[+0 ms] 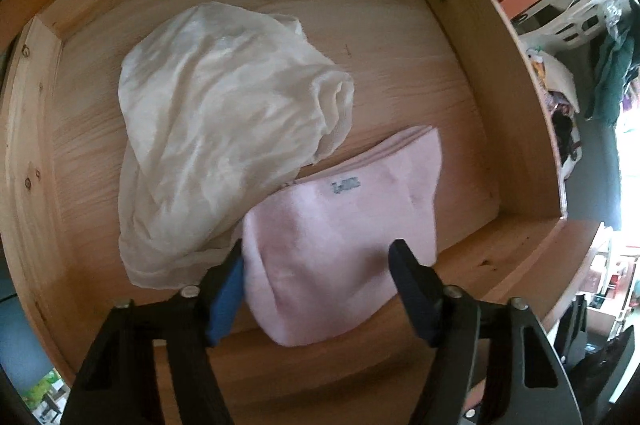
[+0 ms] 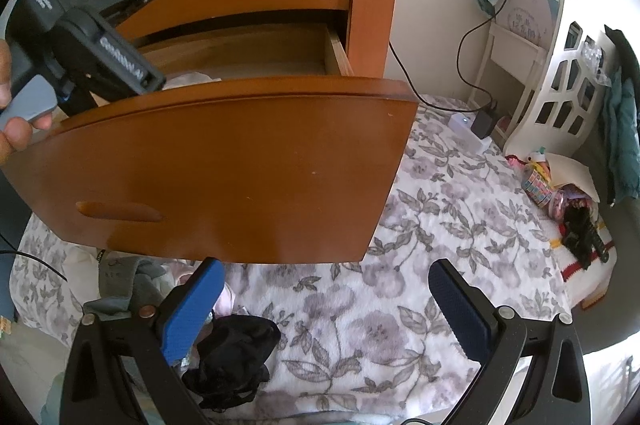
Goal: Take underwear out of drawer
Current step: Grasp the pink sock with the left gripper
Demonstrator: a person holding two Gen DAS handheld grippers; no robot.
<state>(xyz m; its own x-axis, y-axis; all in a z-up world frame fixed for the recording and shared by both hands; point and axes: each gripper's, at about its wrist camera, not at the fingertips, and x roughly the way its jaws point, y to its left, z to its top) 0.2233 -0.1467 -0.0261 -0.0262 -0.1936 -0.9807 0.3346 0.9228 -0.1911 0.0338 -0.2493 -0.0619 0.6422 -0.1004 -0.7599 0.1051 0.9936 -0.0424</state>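
Inside the open wooden drawer [image 1: 460, 37] lie a folded pale pink pair of underwear [image 1: 340, 225] and, to its left, a crumpled white garment [image 1: 216, 129]. My left gripper [image 1: 318, 257] points down into the drawer and straddles the near part of the pink pair. Its jaws stand apart, the left fingertip [image 1: 234, 265] at the cloth's left edge and the right one resting over the cloth. In the right wrist view, my right gripper [image 2: 324, 289] hangs open and empty in front of the drawer front [image 2: 224, 165]. A hand [image 2: 16, 133] holds the left tool's grey body [image 2: 80, 37].
A floral blanket [image 2: 440, 225] lies below the drawer, with a black garment [image 2: 236, 357] and other clothes piled at its lower left. A white shelf unit [image 2: 560, 97], a plugged-in charger [image 2: 484, 123] and small toys stand at the right. A shut drawer sits above the open one.
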